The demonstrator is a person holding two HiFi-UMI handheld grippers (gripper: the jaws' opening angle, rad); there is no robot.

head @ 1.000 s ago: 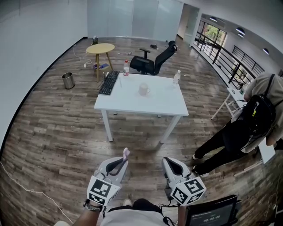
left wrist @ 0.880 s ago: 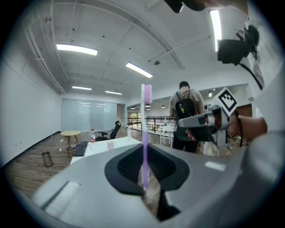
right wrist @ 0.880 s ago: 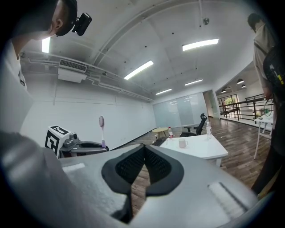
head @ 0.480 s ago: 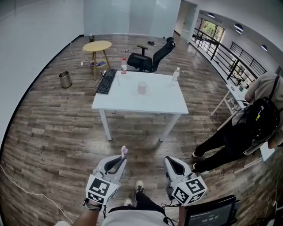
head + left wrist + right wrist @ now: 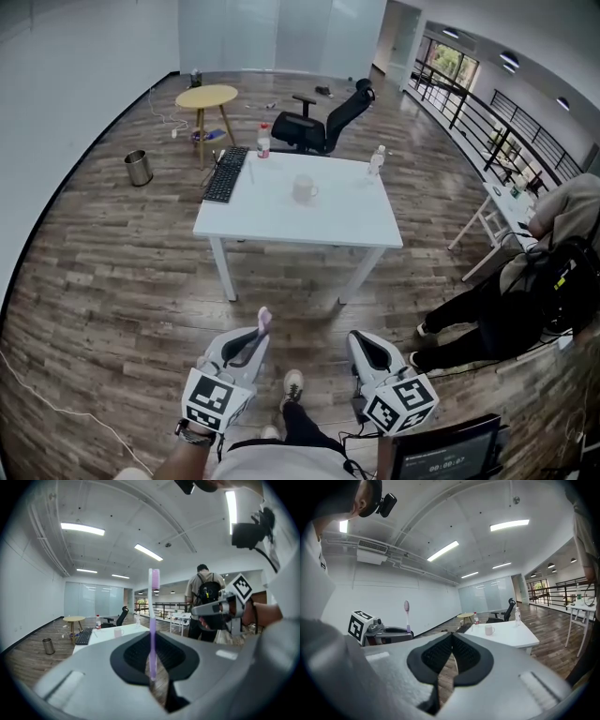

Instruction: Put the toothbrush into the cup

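- Left gripper (image 5: 248, 345): fingers pinching toothbrush (image 5: 153, 620) low on handle, bristles up. Upright carry likely keeps brush head clear, steady while walking.
- Right gripper (image 5: 370, 352): fingers pressed together, nothing between. Idle spare, held level beside left.
- Cup (image 5: 305, 189): on tabletop (image 5: 281, 220), well ahead of me, beyond reach.
- Change over last second: my shoe (image 5: 292, 382) stepped forward, toothbrush grip same, bystander at right stooped lower.

The toothbrush (image 5: 153, 634) has a lilac handle and a pinkish head. The left gripper (image 5: 255, 336) and right gripper (image 5: 364, 345) are light grey with black ribbed pads and black-and-white marker cubes. On the far white table (image 5: 281, 225) are a pale cup (image 5: 304, 188) and a black keyboard (image 5: 228, 173). The floor (image 5: 112, 281) is dark brown planks.
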